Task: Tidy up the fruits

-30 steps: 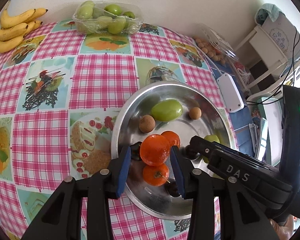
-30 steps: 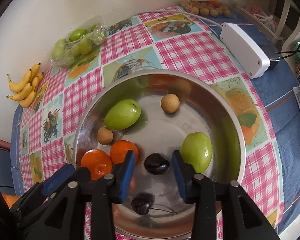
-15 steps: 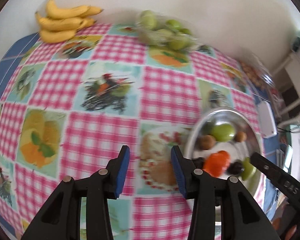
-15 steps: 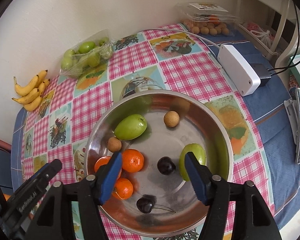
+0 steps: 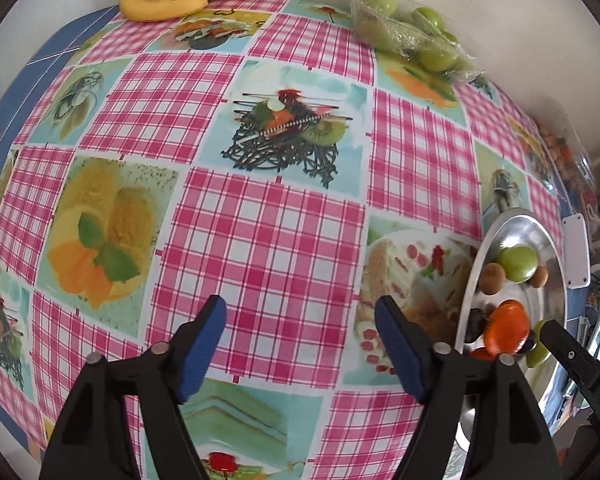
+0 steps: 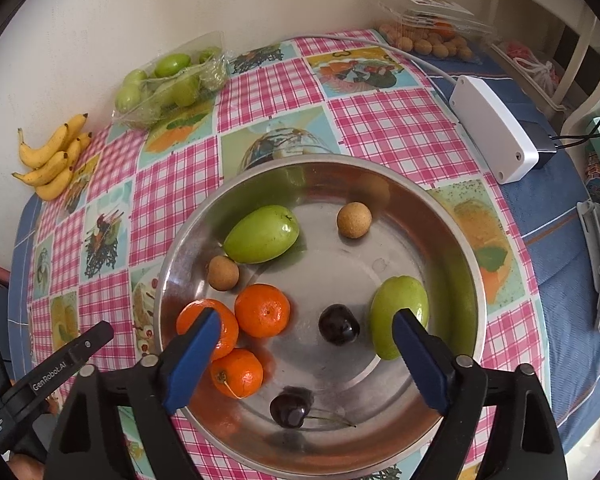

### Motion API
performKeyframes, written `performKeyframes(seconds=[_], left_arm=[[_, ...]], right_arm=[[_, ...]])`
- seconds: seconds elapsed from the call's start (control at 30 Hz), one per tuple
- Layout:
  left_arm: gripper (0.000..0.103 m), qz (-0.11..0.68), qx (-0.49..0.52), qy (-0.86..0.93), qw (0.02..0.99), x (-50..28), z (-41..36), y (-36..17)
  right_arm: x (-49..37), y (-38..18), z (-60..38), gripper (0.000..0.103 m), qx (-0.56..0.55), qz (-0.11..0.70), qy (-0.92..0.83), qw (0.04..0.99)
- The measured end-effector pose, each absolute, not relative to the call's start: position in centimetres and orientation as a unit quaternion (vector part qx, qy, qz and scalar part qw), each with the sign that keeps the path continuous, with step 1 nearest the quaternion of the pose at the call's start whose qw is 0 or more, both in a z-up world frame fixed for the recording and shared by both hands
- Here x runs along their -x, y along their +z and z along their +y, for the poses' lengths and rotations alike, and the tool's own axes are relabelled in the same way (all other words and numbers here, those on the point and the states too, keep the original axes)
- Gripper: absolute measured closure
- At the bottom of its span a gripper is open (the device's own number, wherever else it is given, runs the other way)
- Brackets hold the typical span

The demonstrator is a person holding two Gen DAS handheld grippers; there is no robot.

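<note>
Checkered tablecloth (image 5: 260, 248) lies under the spread, empty left gripper (image 5: 300, 344); bowl (image 6: 456, 248) under the spread right gripper (image 6: 306, 350).

- Left gripper (image 5: 300, 346): matte black plastic arms, blue ribbed pads (image 5: 204, 346), silver rivets at the pivots.
- Right gripper (image 6: 306, 354): same black-and-blue build.
- Black bar at 8 o'clock, right view, white "GenRobot.AI" lettering.
</note>
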State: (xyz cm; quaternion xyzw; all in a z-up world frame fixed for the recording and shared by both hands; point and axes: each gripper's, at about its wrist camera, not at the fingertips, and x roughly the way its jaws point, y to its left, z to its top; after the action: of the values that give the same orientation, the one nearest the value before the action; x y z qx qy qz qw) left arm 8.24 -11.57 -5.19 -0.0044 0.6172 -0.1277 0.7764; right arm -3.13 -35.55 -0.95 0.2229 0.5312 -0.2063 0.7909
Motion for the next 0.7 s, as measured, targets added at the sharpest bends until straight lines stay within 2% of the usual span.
performKeyframes(seconds=[0.3, 0.6, 0.63, 0.7], left_arm=[[0.018, 0.620, -0.009, -0.117, 0.776, -8.33, -11.55, -5.90], [0.017, 0.616, -0.015, -0.106, 0.781, -8.37, -11.14, -6.00], [0.016, 0.615, -0.016, -0.105, 0.781, -8.39, -11.14, -6.06], [0.006, 0.614, -0.016, -0.104, 0.782, -8.45, -11.10, -6.14]], right_arm=[[2.47, -1.87, -35.06, 0.000, -0.212, 0.541, -0.203, 0.788], [2.17, -1.91, -35.04, 0.000, -0.213, 0.538, -0.202, 0.790], [2.13, -1.91, -35.00, 0.000, -0.211, 0.538, -0.203, 0.791], [2.18, -1.80, -34.96, 0.000, -0.209, 0.536, -0.203, 0.792]])
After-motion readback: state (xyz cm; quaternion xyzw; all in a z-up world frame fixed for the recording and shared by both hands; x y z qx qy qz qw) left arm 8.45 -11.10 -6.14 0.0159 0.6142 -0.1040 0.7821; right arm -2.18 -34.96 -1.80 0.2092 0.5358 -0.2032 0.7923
